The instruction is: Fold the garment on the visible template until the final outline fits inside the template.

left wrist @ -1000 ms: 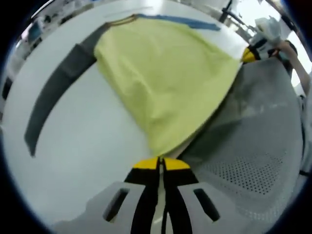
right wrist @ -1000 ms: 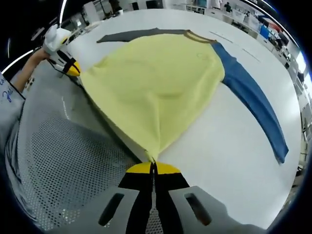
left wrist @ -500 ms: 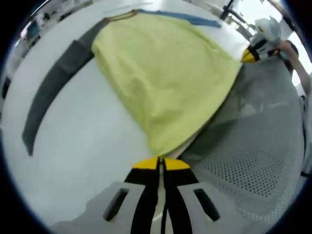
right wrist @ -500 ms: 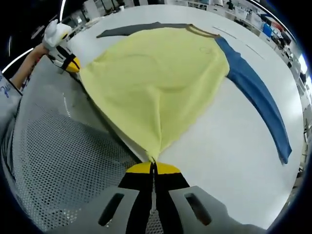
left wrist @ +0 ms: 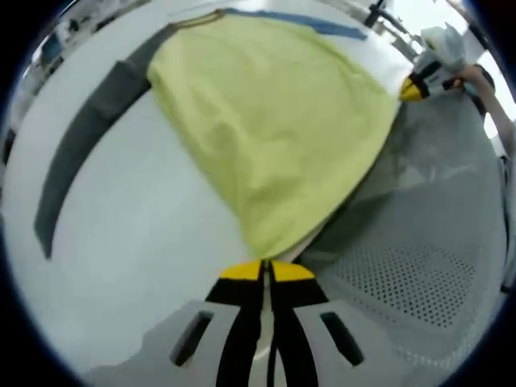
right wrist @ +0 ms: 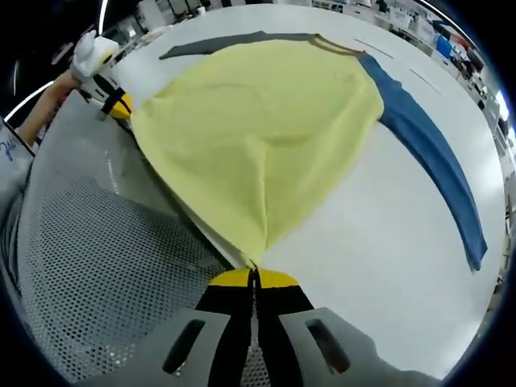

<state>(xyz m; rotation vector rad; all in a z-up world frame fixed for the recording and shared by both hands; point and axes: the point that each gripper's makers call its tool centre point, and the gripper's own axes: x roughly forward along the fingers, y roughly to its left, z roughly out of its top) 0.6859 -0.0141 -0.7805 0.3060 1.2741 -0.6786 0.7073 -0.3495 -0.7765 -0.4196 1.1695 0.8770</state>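
Pinching the garment, possibly logo-marked, both grippers.

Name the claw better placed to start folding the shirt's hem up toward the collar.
Neither clearly: the left claw and the right claw each pinch a hem corner of the yellow shirt, so probably both together.

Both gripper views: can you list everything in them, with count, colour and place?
garment: one, yellow body with one blue sleeve and one dark grey sleeve, spread on the table, its two near corners pinched and lifted
table: one, white, under the garment
perforated surface: one, grey, alongside the table's near edge
left hand-held gripper: one, yellow-tipped black jaws, shut on a garment corner
right hand-held gripper: one, yellow-tipped black jaws, shut on the other corner
person's hand: one, behind the left hand-held gripper, at the right gripper view's upper left
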